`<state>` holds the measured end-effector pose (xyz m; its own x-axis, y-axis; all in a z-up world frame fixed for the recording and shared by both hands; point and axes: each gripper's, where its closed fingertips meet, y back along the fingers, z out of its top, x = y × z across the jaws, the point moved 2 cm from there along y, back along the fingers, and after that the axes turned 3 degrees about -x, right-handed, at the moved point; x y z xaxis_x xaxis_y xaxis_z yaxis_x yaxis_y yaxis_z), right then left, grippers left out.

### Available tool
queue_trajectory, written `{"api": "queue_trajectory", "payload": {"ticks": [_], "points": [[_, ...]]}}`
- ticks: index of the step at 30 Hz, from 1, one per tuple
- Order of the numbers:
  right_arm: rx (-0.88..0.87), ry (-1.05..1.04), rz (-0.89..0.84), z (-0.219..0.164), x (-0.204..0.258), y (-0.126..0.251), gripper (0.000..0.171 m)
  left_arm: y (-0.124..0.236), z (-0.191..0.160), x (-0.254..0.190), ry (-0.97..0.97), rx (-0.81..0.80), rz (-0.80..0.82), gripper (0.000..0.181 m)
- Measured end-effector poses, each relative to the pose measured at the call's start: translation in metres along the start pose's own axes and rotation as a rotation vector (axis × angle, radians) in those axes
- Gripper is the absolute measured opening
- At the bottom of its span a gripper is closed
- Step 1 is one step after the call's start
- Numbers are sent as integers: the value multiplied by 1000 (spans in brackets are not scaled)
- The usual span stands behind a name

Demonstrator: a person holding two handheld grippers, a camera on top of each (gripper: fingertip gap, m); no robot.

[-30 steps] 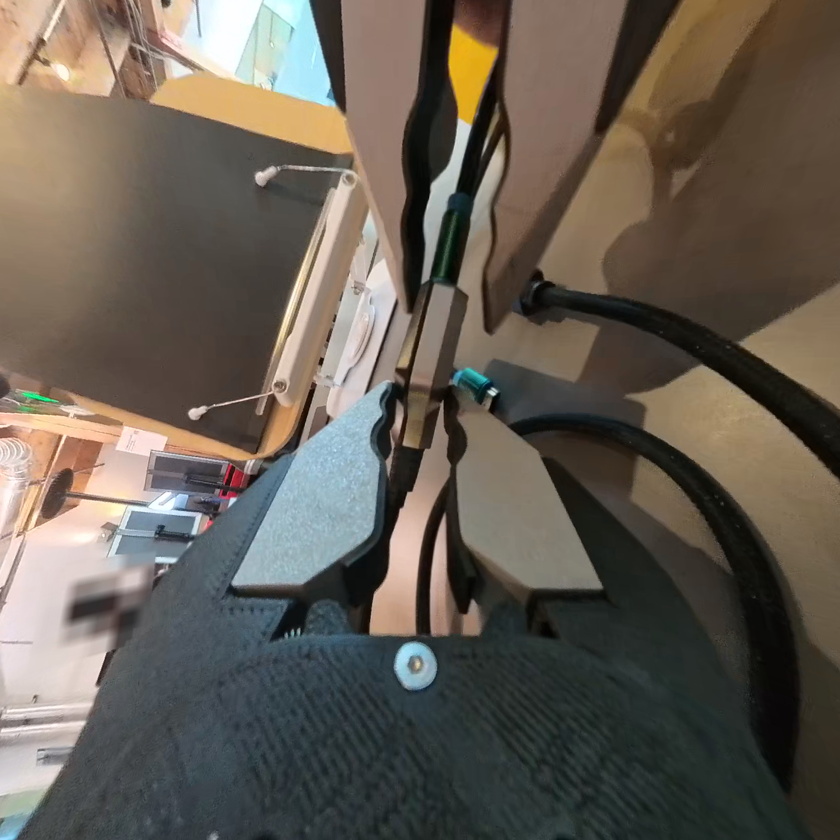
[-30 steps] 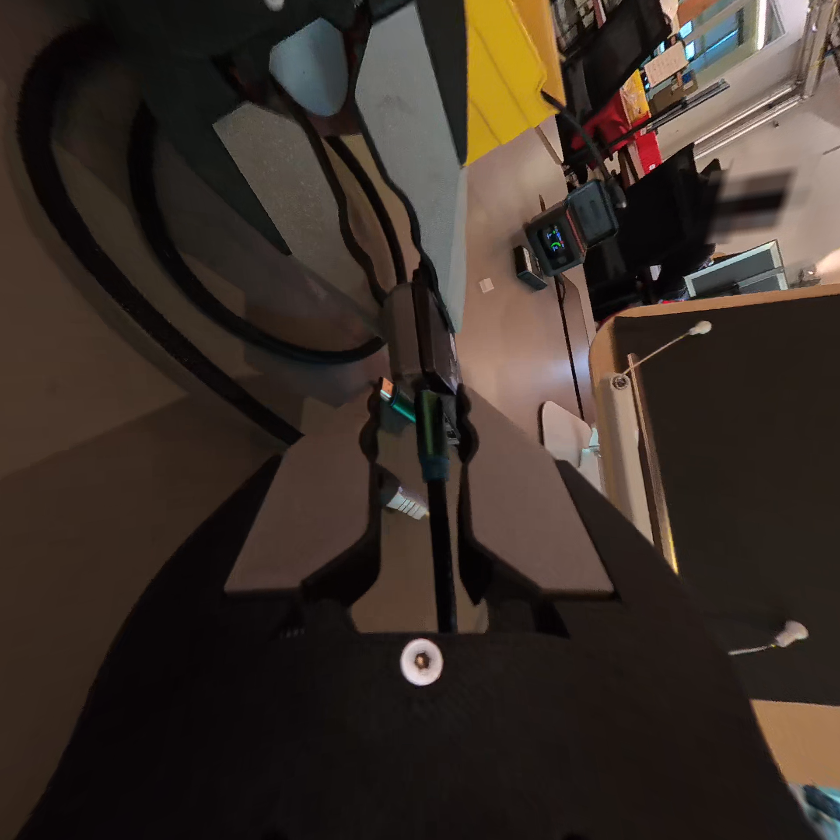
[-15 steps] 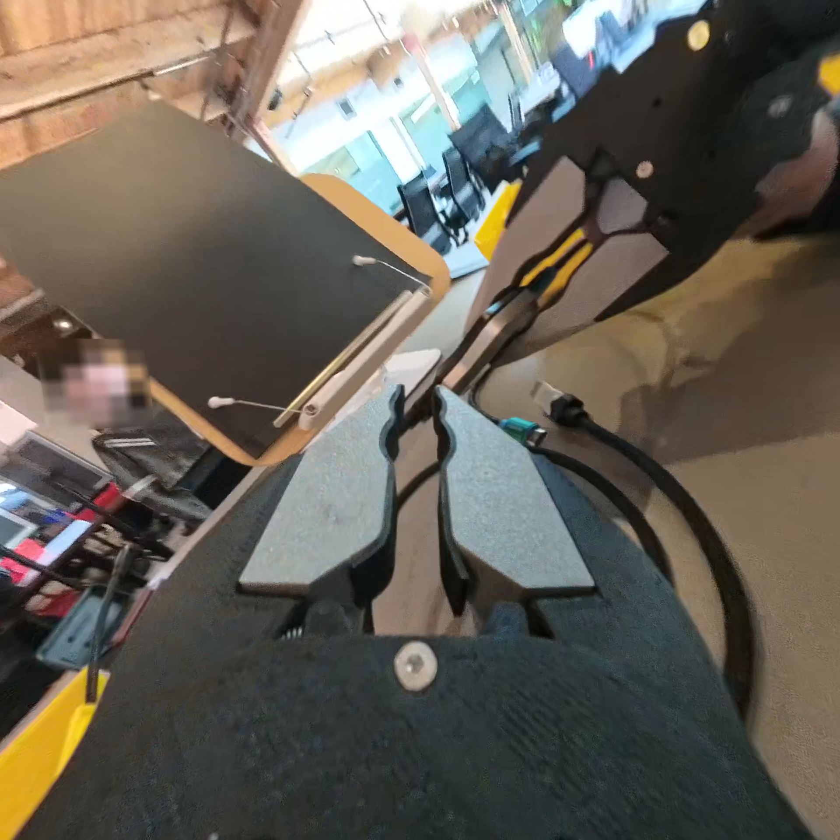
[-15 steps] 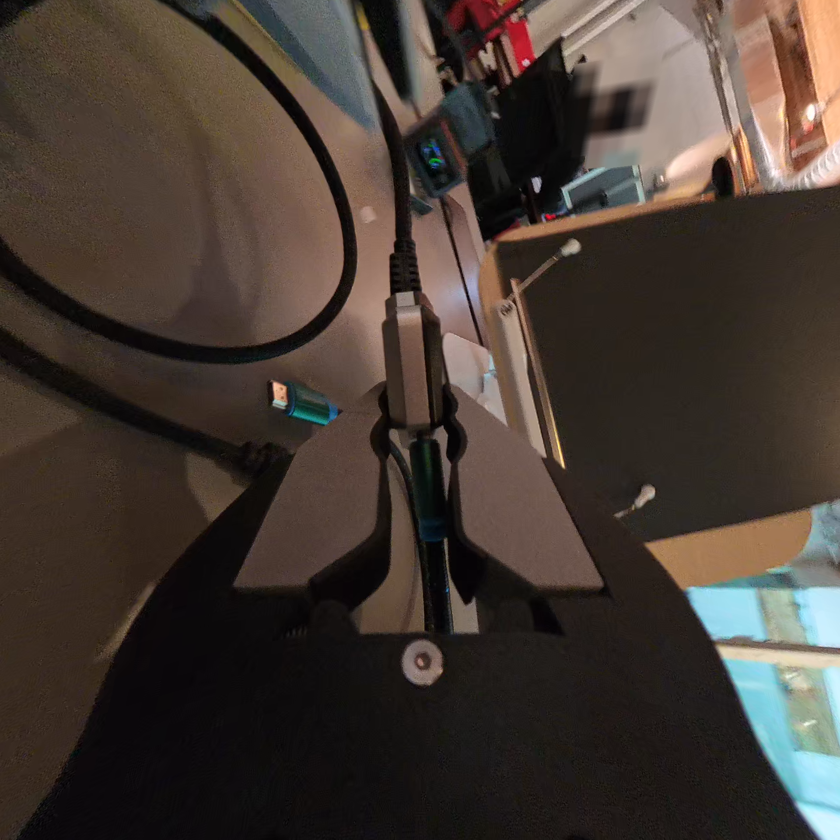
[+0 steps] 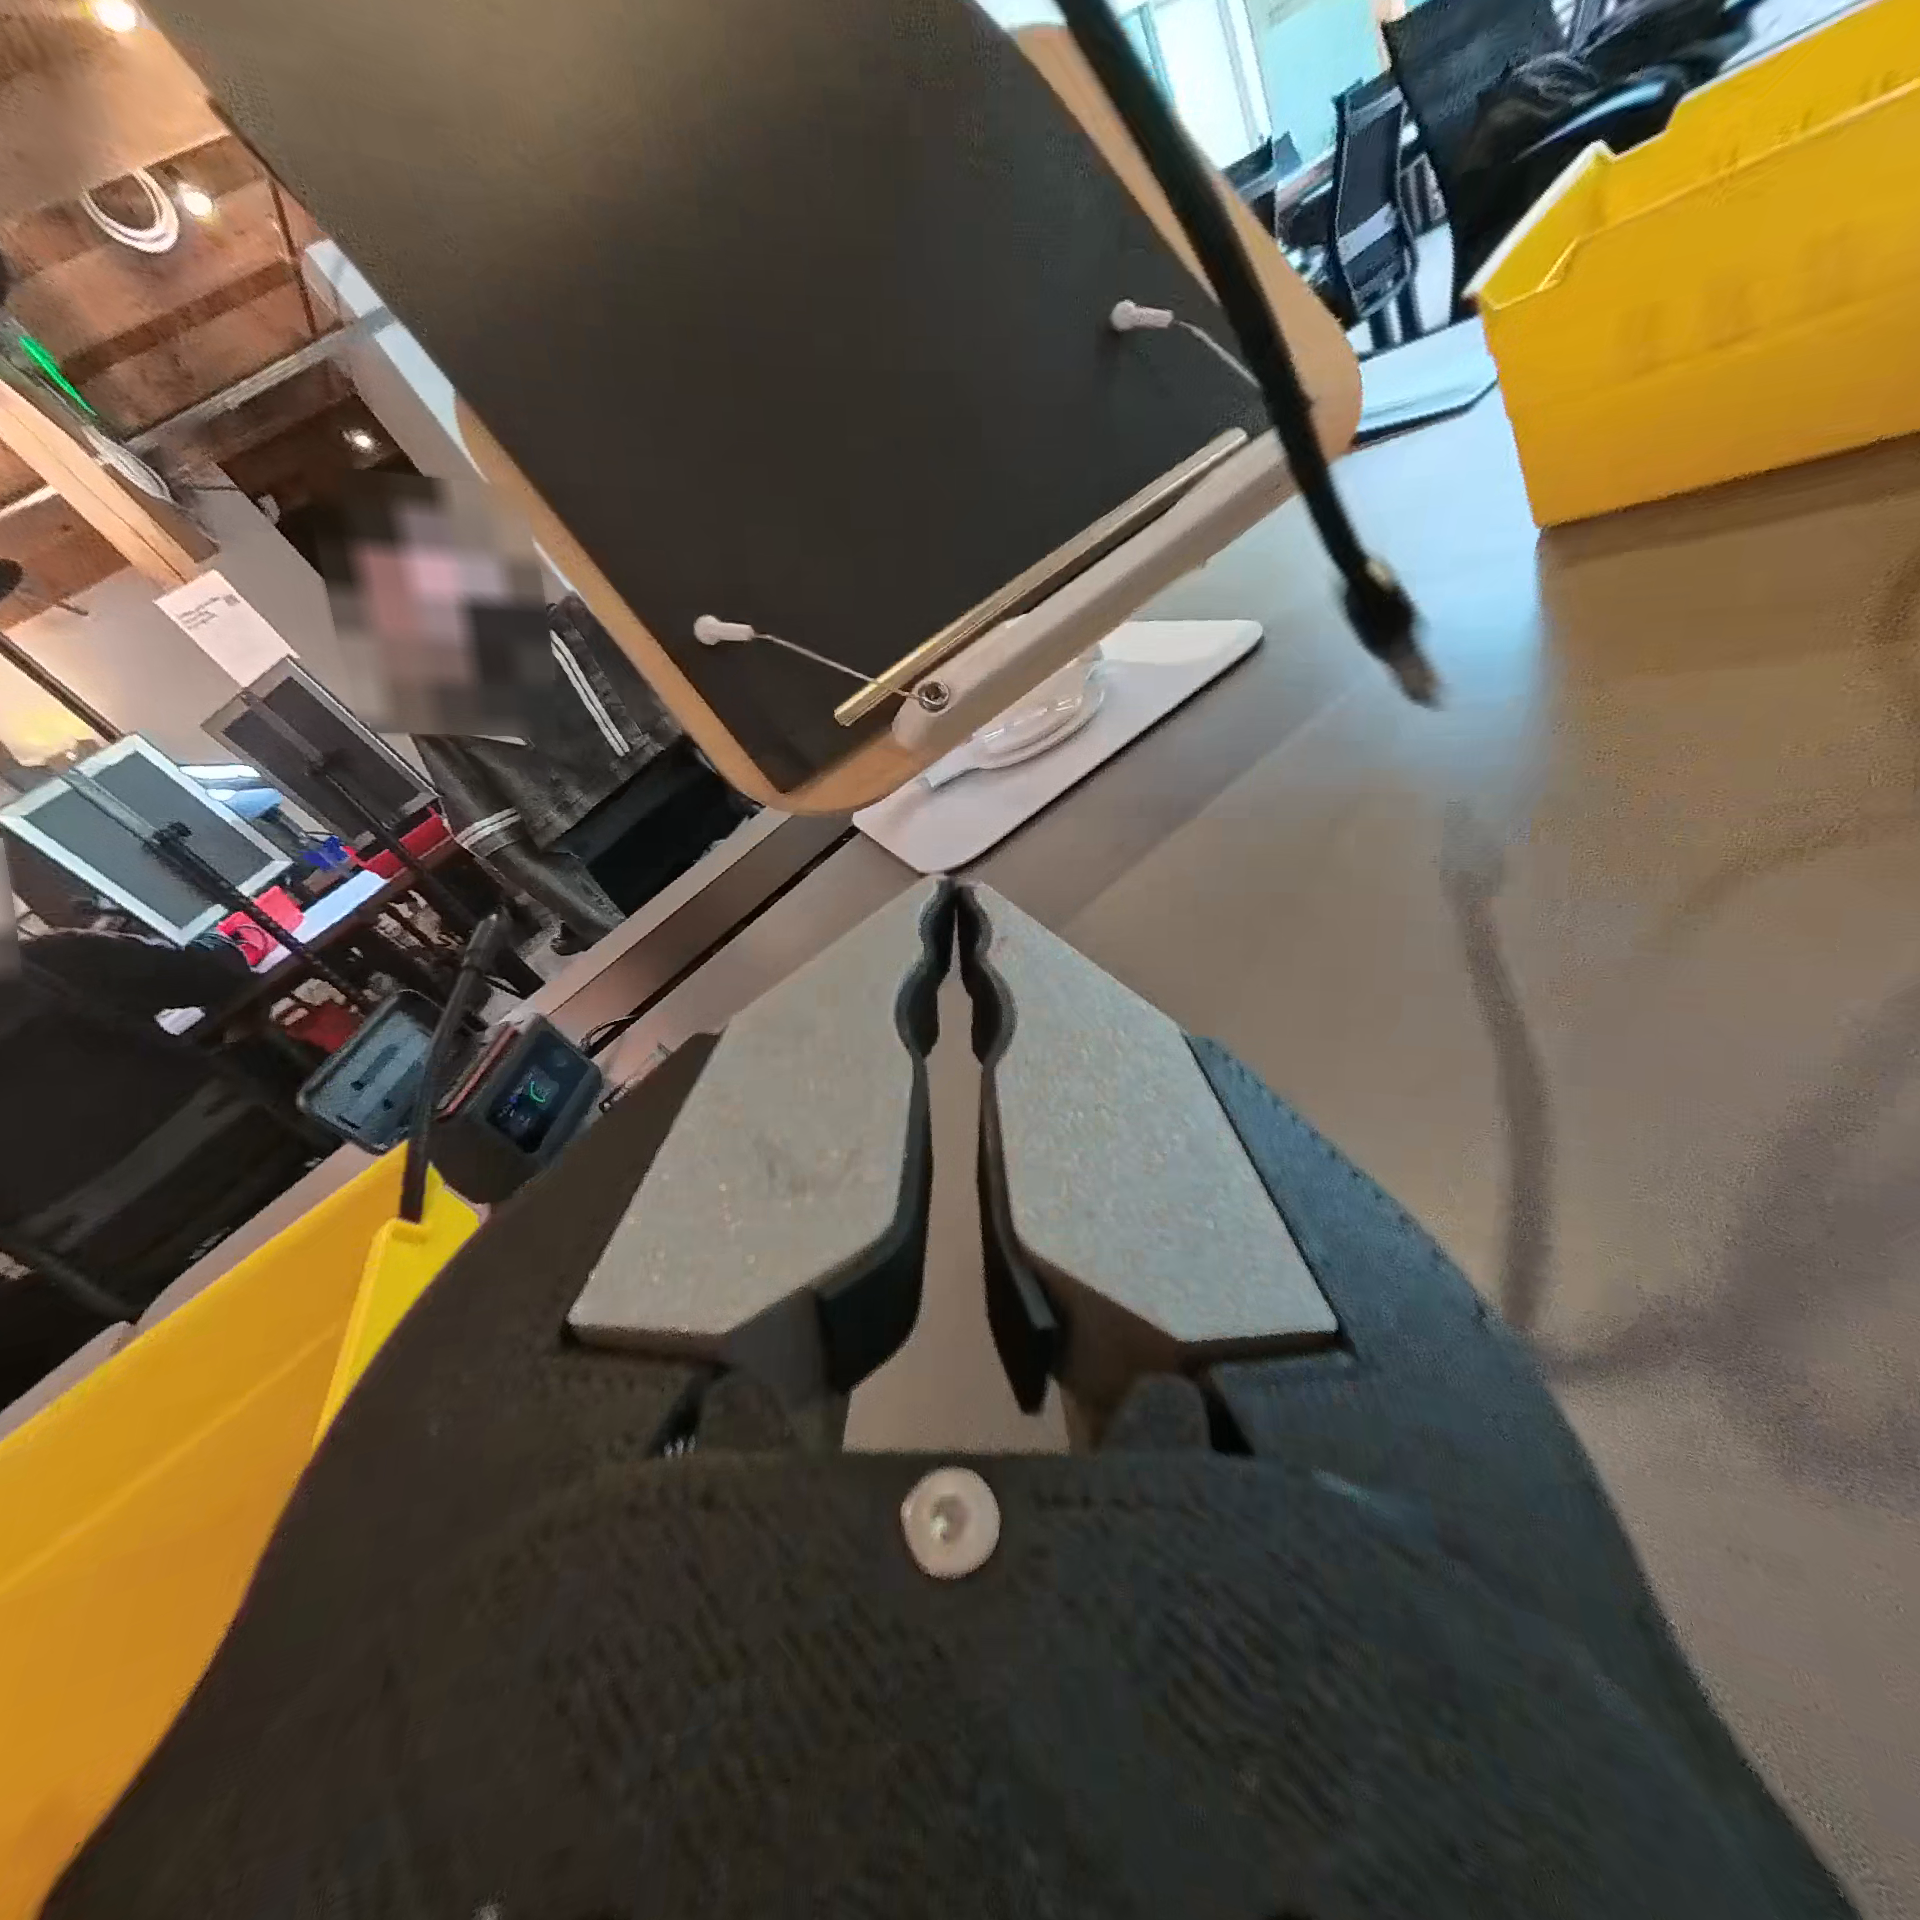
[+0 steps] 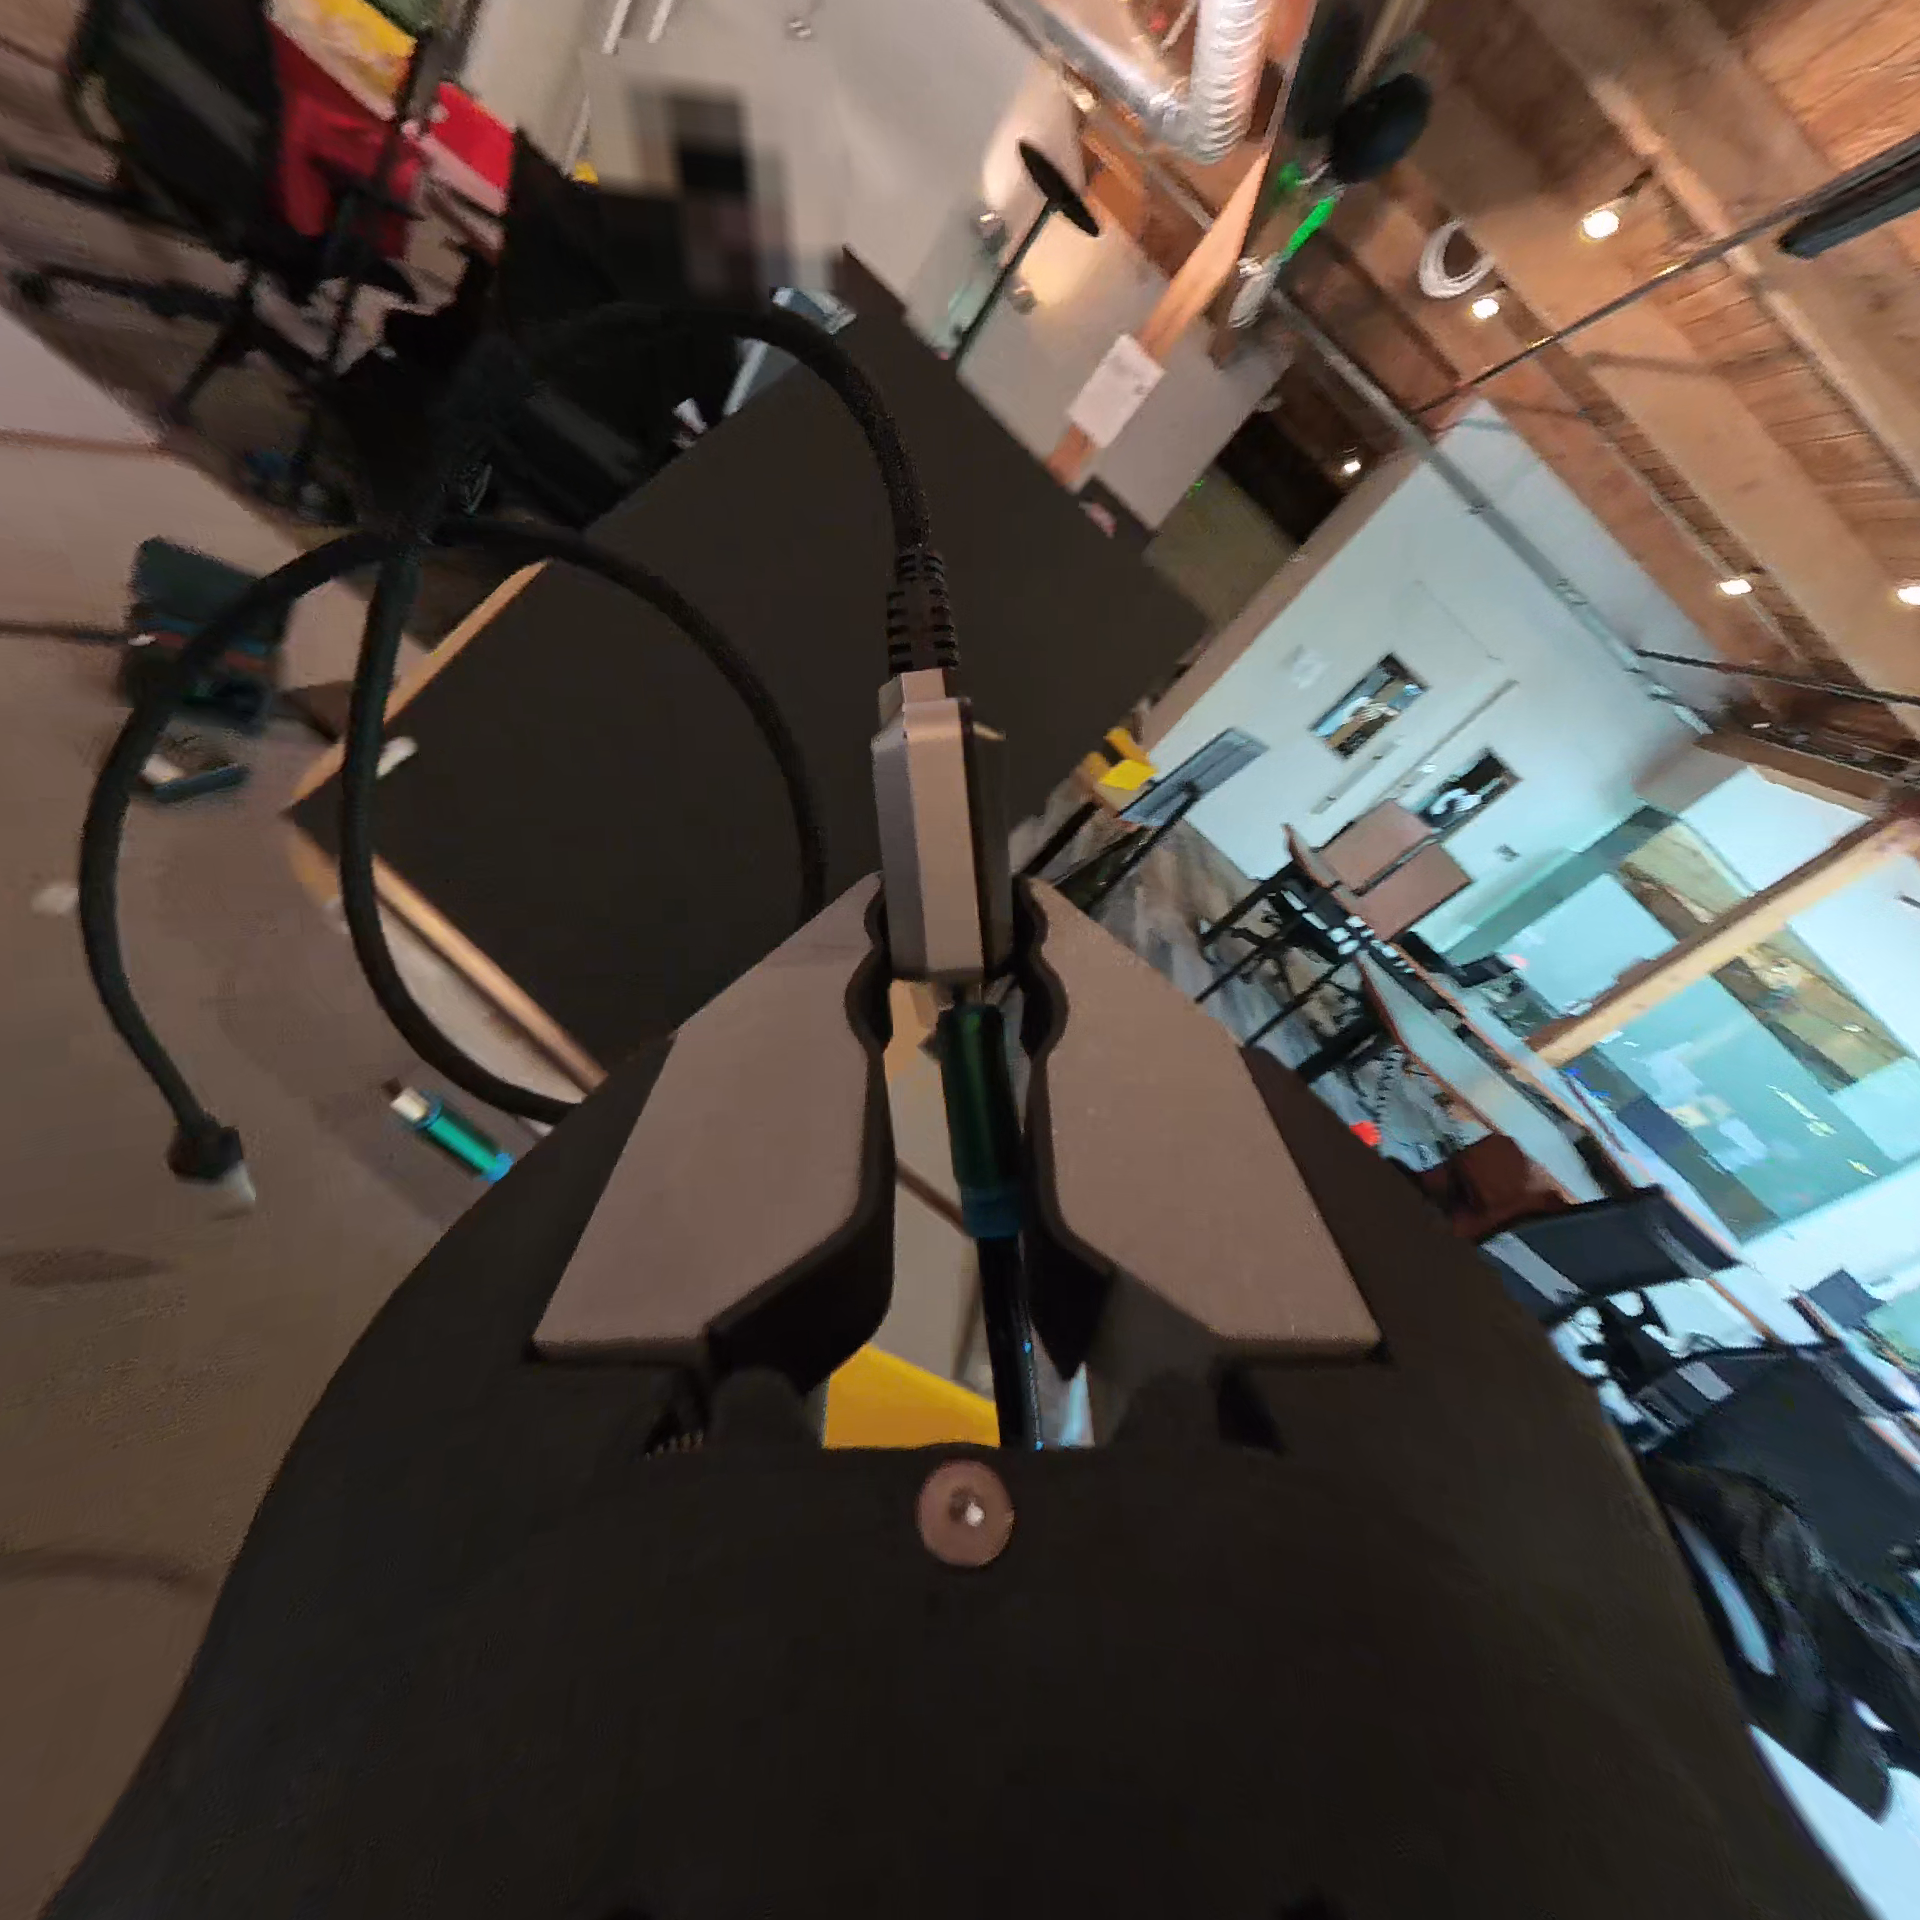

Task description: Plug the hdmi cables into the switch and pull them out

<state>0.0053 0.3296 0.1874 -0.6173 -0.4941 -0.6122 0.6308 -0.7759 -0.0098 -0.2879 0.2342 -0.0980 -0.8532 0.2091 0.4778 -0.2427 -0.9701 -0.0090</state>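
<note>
In the right wrist view my right gripper (image 6: 940,925) is shut on the grey metal switch (image 6: 930,831) and holds it up, clear of the table. A black braided HDMI cable (image 6: 894,468) is plugged into its far end. A green-collared plug (image 6: 971,1101) sits in its near end, between my fingers. A second green plug (image 6: 447,1127) and a black cable end (image 6: 208,1158) lie loose on the table. In the left wrist view my left gripper (image 5: 956,914) is shut with nothing between its pads, low over the table. A black cable end (image 5: 1371,613) hangs at the upper right.
A black board on a white stand (image 5: 1070,727) stands ahead of the left gripper. Yellow bins sit at the far right (image 5: 1714,312) and near left (image 5: 156,1455). A small device with a screen (image 5: 530,1101) sits by the left bin. A person stands beyond the table. The left gripper's tips are roughly 40 centimetres from the right gripper's.
My left gripper let go of the switch, drew away and closed on air. My right gripper closed on the switch and lifted it with its cables.
</note>
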Motion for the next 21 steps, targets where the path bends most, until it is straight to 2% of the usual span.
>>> {"api": "queue_trajectory", "payload": {"ticks": [6, 10, 13, 17, 21], "points": [[1, 14, -185, 48, -118, 49, 19, 2, -1, 7, 17, -2, 25, 0], [33, 25, -312, 52, -183, 90, 19, 2, -2, 7, 21, 5, 25, 0], [91, 51, -403, 40, -218, 116, 19, 1, -2, 3, 2, 11, 11, 0], [162, 187, -355, 12, -221, 121, 18, 0, -3, -1, -2, 20, -4, 0], [262, 326, -219, -30, -186, 92, 18, 0, -3, -2, -6, 21, -5, 0]]}}
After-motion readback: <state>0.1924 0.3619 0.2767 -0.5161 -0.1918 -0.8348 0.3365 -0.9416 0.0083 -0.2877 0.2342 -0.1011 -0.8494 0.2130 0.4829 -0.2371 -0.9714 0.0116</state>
